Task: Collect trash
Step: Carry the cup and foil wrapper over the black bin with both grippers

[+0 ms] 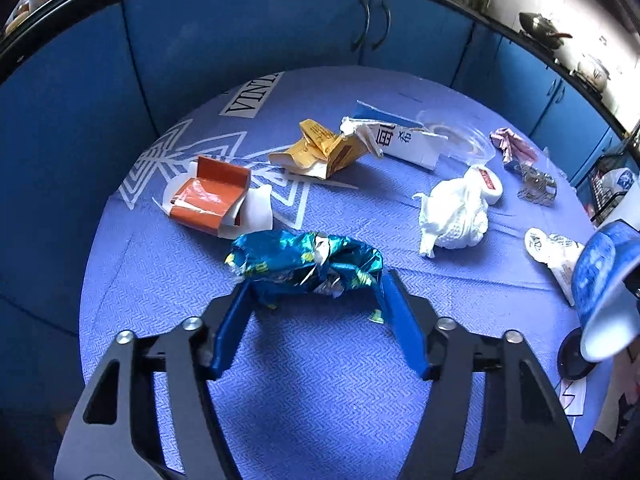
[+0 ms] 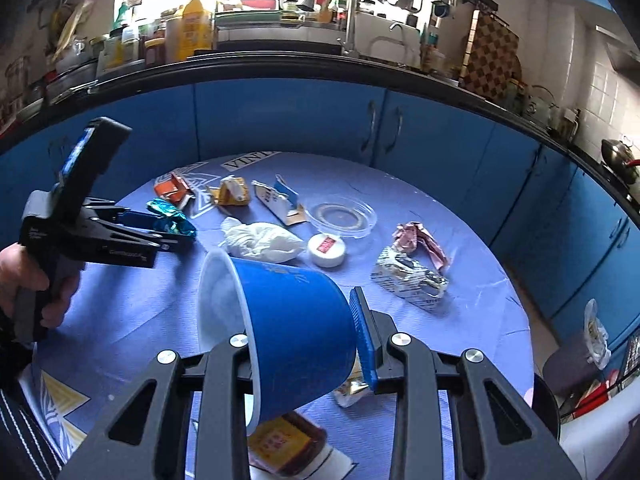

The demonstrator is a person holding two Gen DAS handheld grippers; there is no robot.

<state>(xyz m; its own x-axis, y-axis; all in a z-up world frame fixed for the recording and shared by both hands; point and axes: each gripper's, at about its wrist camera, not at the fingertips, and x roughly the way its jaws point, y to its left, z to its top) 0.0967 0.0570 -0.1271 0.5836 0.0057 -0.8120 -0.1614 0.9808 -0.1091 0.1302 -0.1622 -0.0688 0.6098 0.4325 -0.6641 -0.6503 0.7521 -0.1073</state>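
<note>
Left wrist view: left tongs [image 1: 316,292] clamp crumpled blue foil wrapper [image 1: 304,266] on table [image 1: 320,380]; right tongs [image 2: 304,340] grip tilted blue bucket [image 2: 280,320].

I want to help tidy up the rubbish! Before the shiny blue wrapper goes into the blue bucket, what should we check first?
1. Shiny blue wrapper between the fingers of the left hand-held gripper: ok, it sits in the gap.
2. Firm grip on the wrapper: cannot tell, the fingers touch its edges but a squeeze is not clear.
3. Blue bucket held by the right hand-held gripper: ok, its wall is clamped.
4. Bucket mouth facing the wrapper: ok, it tilts toward the left gripper.
5. Nothing else caught with the wrapper: ok, the orange carton lies just behind it.
6. More rubbish waiting: not ok, the white tissue and others remain on the table.
</note>
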